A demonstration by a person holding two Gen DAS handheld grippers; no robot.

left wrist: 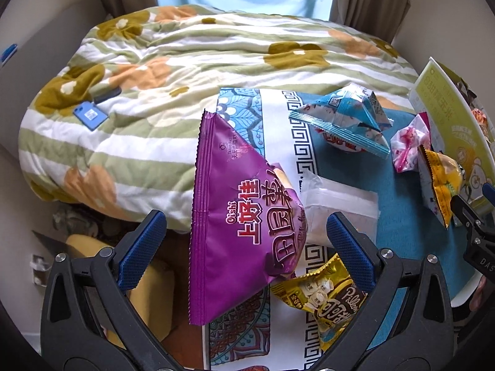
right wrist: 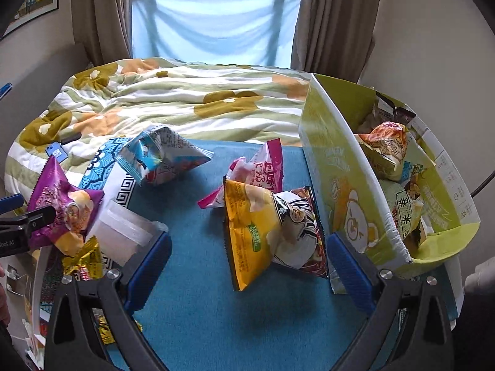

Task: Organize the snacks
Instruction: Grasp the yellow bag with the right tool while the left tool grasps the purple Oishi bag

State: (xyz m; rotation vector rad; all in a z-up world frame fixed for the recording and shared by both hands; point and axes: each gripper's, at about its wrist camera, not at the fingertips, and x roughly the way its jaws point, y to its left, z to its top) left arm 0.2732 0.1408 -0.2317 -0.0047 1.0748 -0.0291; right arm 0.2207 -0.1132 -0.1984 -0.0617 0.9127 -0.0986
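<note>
A purple snack bag (left wrist: 238,219) lies between the wide-open fingers of my left gripper (left wrist: 247,250); it also shows in the right wrist view (right wrist: 62,204). A yellow snack bag (right wrist: 256,232) lies on the teal mat (right wrist: 191,278) between the open fingers of my right gripper (right wrist: 247,266), which is empty. A green box (right wrist: 349,191) to the right holds several snack bags. A blue-white bag (right wrist: 161,157), a pink bag (right wrist: 263,167), a clear pouch (right wrist: 123,232) and a gold bag (left wrist: 324,296) lie on the mat.
A green floral quilt (left wrist: 173,71) covers the bed behind the mat. A blue card (left wrist: 89,116) lies on the quilt. Curtains (right wrist: 328,21) and a window are at the back. The right gripper shows at the edge of the left wrist view (left wrist: 470,213).
</note>
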